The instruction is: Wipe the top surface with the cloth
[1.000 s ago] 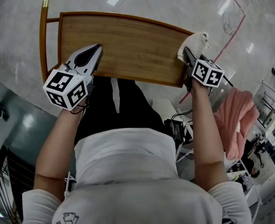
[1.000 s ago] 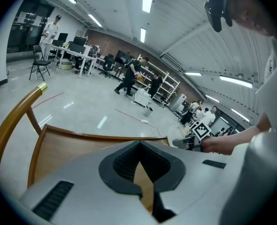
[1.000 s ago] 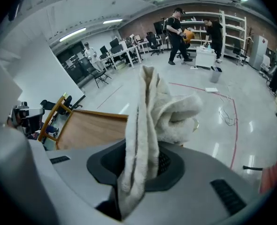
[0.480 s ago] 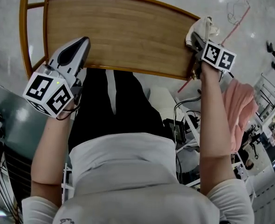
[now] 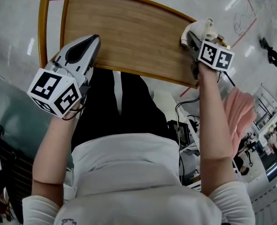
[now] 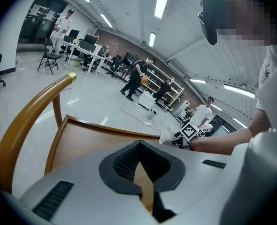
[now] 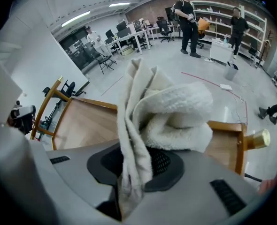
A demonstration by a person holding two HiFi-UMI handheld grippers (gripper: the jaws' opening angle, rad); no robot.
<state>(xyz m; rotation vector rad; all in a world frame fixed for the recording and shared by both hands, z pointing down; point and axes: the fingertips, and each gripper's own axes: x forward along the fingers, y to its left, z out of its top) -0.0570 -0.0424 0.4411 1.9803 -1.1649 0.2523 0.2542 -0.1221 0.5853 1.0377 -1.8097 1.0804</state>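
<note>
White fluffy cloth (image 5: 203, 28) is bunched and clamped in the right tongs (image 5: 189, 40), with a thin tail hanging down between the jaws. It sits at the right end of the brown wooden tabletop (image 5: 129, 32). The left tongs (image 5: 94, 40) are closed on nothing and point across the tabletop's near left edge, well apart from the cloth.

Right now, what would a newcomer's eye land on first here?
The fluffy white cloth bunched in the right gripper's jaws, at the right end of the curved wooden top surface. Next, the left gripper with its marker cube, at the surface's near left edge, jaws together and holding nothing.
</note>
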